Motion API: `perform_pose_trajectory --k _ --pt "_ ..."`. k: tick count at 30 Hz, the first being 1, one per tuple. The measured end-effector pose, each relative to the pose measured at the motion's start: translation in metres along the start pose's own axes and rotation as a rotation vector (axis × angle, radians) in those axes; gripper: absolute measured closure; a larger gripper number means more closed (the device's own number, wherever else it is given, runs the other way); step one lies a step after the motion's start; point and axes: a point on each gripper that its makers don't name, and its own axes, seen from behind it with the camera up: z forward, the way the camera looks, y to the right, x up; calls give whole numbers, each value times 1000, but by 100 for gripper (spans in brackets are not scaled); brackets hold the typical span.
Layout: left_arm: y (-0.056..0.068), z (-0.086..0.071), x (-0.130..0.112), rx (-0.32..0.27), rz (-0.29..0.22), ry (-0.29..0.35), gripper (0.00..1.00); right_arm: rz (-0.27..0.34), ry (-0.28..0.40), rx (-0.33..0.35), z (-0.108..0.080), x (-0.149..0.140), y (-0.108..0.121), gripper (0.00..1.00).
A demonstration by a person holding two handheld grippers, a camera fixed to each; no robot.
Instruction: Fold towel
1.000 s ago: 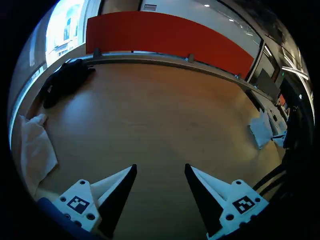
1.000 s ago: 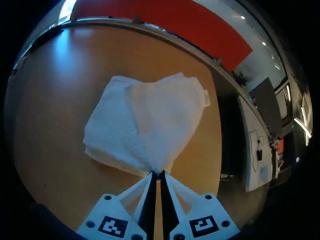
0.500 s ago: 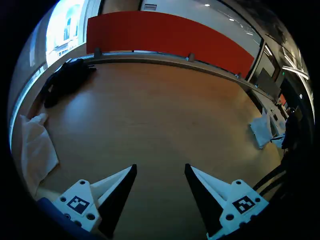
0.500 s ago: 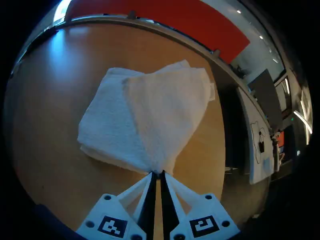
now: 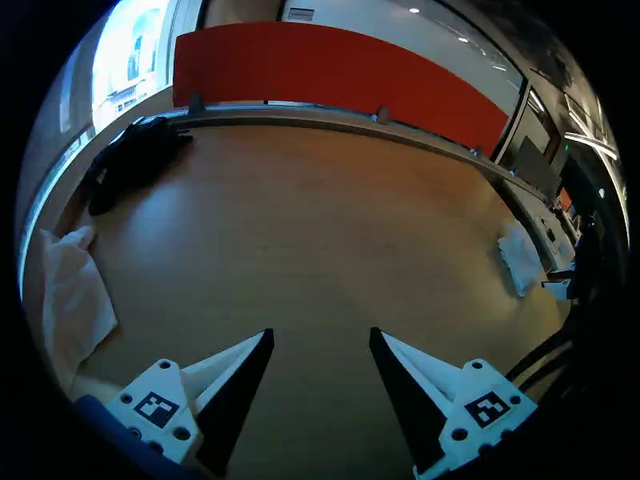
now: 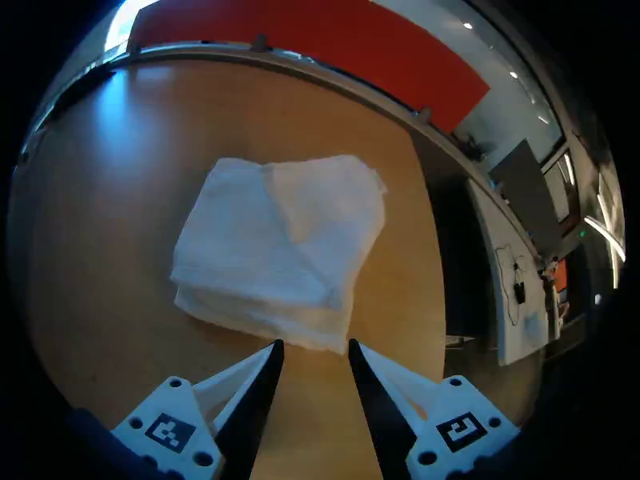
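Note:
A white towel [image 6: 280, 244] lies folded into a thick square on the wooden table [image 6: 104, 208], straight ahead in the right gripper view. My right gripper [image 6: 314, 349] stands open just short of the towel's near corner, touching nothing. In the left gripper view the same towel [image 5: 520, 260] is a small white bundle at the table's far right edge. My left gripper [image 5: 320, 336] is open over bare wood [image 5: 320, 240], far from that towel. Another white cloth [image 5: 72, 296] lies at the left edge in the left gripper view.
A black garment [image 5: 132, 156] lies at the back left of the table. A red partition [image 5: 344, 72] runs behind the table's far rail. Right of the table's edge stand a dark gap and a lighter desk with cables [image 6: 512, 296].
My right gripper has opened and let go of the towel's corner; the lifted flap dropped flat onto the folded stack. The left gripper has not moved.

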Motion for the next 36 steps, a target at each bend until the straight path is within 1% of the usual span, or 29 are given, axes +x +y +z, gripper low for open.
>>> perform_pose_trajectory --k 8,13,19,32,36 --pt "2 0 0 -4 -2 1 12 2 52 9 -3 25 0 37" --pt "1 -1 0 0 -5 3 12 -9 81 23 1 45 -3 37" --pt "-3 -3 0 13 -15 8 12 -26 109 50 11 71 -12 37" --pt "-19 -12 -5 53 -47 14 12 -67 162 118 37 130 -38 37" --pt "-22 -13 -6 60 -54 12 12 -72 168 132 43 141 -44 37"
